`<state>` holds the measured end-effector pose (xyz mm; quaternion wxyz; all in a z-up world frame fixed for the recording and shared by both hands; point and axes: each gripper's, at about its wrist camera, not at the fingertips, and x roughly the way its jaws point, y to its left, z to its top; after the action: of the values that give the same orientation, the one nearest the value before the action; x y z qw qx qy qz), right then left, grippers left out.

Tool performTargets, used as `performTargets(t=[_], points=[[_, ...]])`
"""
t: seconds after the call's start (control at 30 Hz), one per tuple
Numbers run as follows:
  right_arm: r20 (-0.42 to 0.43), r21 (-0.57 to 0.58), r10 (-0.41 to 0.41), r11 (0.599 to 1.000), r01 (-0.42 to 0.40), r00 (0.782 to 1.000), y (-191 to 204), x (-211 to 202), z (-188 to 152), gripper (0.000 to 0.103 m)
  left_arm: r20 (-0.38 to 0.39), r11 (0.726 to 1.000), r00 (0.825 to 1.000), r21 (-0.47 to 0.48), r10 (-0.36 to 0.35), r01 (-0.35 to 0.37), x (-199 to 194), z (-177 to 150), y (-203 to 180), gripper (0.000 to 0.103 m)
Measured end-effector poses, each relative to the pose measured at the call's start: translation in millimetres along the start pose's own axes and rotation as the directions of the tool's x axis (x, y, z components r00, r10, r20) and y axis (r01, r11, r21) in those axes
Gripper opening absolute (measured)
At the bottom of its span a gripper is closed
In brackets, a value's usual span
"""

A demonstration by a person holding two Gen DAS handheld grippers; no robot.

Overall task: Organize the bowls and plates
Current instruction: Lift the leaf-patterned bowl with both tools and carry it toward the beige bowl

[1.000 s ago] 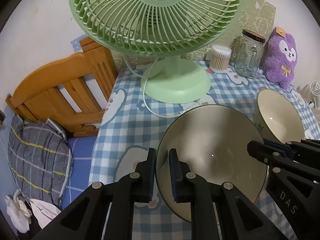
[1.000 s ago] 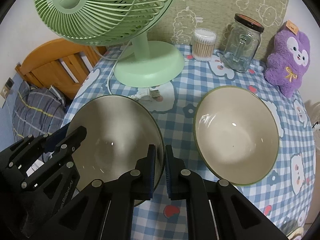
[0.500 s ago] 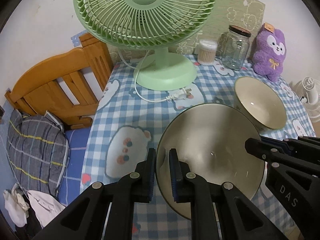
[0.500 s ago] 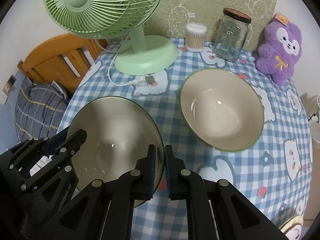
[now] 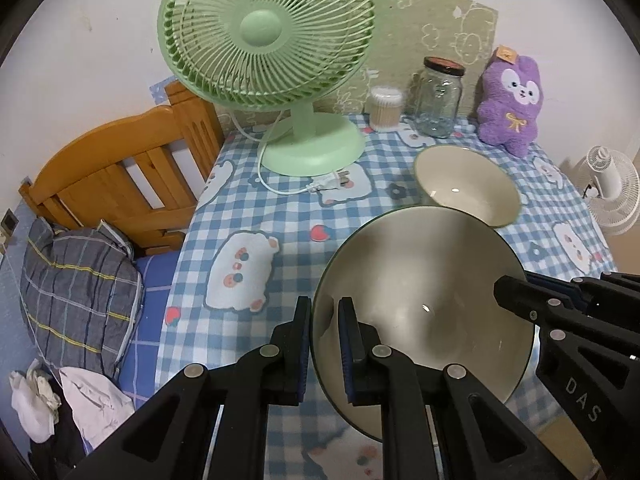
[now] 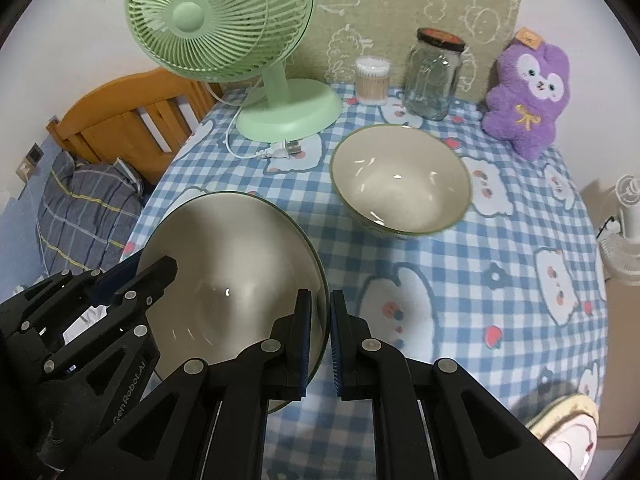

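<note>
Left wrist view: the left gripper (image 5: 324, 344) is angling steeply downward, pinching the near bowl's (image 5: 420, 304) left rim above the checked tablecloth (image 5: 288, 216). The second bowl (image 5: 466, 186) is sitting empty beyond, beside the green fan (image 5: 280, 60).

Right wrist view: the right gripper (image 6: 320, 340) is clamping the same bowl's right rim; the glass jar (image 6: 434, 76) and purple plush (image 6: 528, 96) are standing behind.
</note>
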<state>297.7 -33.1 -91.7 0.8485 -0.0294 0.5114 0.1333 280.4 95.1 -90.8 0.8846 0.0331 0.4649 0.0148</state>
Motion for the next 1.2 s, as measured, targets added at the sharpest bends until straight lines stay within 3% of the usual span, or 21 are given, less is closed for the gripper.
performTargets(t=[0.63, 1.2], points=[[0.055, -0.003, -0.041, 0.999, 0.042, 0.998, -35.2, -78.1, -60.7, 0.012, 0.054, 0.999, 0.998, 0.038, -0.035, 0.033, -70.2, -31.2, -55.9, 0.01], [0.07, 0.0, -0.062, 0.998, 0.062, 0.996, -43.5, -110.1, -115.2, 0.012, 0.083, 0.997, 0.995, 0.059, -0.057, 0.052, -106.7, -72.6, -79.9, 0.01]])
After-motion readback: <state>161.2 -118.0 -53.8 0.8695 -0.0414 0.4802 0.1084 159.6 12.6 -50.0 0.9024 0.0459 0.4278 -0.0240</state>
